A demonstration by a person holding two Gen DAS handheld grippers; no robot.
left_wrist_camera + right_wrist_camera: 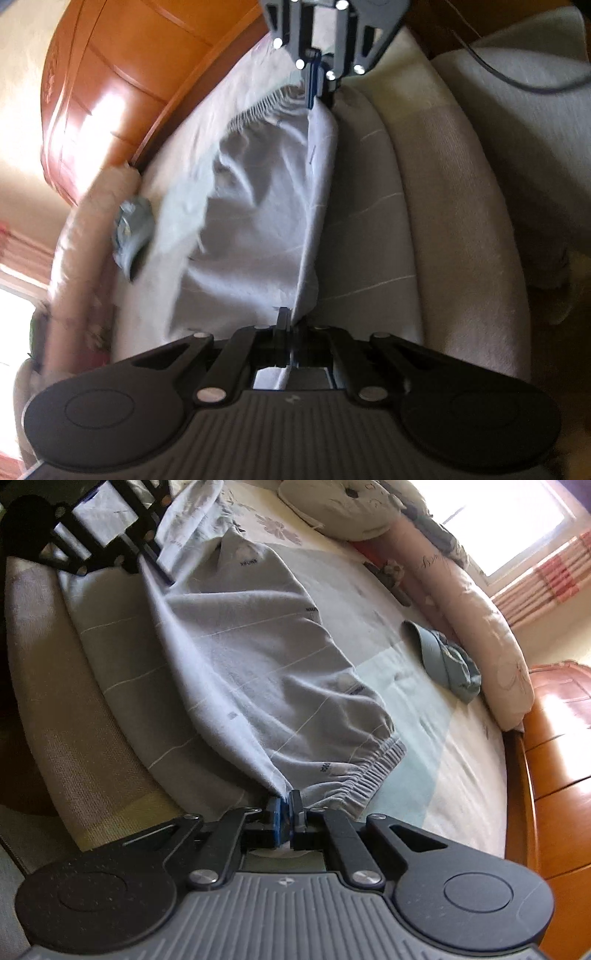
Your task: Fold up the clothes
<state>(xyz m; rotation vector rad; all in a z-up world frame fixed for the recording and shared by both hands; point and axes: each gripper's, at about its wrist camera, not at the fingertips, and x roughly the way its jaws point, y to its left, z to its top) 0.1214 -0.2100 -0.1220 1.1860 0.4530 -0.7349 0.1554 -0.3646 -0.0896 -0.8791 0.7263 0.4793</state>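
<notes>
Spanning the bed [461, 775], the grey trousers [240, 657] hang stretched between both grippers. Right gripper [286, 805] pinches the elastic waistband corner; left gripper [286, 321] pinches the far edge. Step: carrying one fold over. Next: lower both evenly, then release.

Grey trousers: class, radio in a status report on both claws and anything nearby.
Left claw and right claw shut on grey trousers, stretched between them over the bed. Folded blue garment lies apart, beside pillow.
</notes>
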